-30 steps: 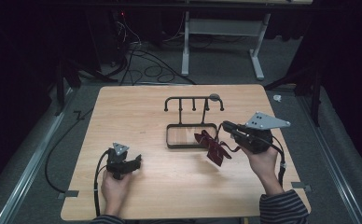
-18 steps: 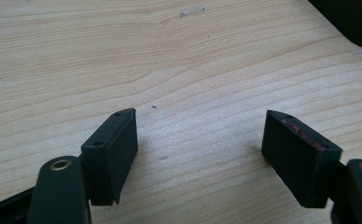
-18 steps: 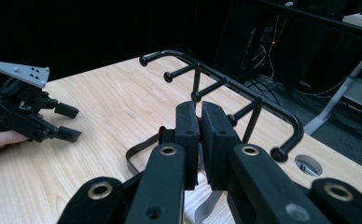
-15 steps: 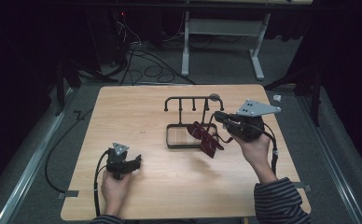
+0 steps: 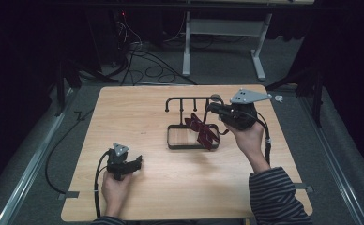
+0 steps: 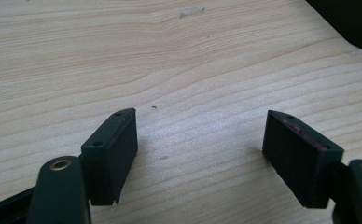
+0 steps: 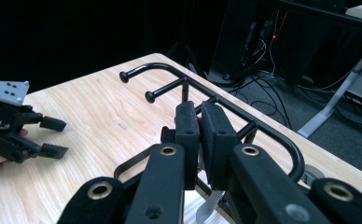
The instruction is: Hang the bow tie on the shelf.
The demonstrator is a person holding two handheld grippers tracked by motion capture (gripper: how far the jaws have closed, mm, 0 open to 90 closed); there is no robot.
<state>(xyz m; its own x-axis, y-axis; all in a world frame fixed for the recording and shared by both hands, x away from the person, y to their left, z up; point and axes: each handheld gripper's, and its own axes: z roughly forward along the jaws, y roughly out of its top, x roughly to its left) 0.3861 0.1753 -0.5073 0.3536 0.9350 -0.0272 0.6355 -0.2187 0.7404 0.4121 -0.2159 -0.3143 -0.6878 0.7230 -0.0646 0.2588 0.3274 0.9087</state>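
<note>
A black wire rack (image 5: 195, 99) with several hook pegs stands on the wooden table (image 5: 170, 187) right of centre. My right gripper (image 5: 210, 108) is held up beside the rack's top bar and is shut on a dark red ribbon bow (image 5: 202, 131), which hangs down over the rack's base frame. In the right gripper view the jaws (image 7: 199, 125) are pressed together just in front of the rack bar (image 7: 268, 128), with a red sliver of the bow (image 7: 164, 134) beside them. My left gripper (image 5: 135, 162) rests on the table at front left, open and holding nothing (image 6: 200, 128).
Beyond the far edge of the table, cables (image 5: 138, 51) lie on the floor near a white desk frame (image 5: 227, 33). A cable (image 5: 98, 178) trails from the left gripper over the table's front. Bare wood lies between the two grippers.
My right gripper has carried the red bow away from the person and slightly up, to the rack's top bar. The left gripper has stayed put.
</note>
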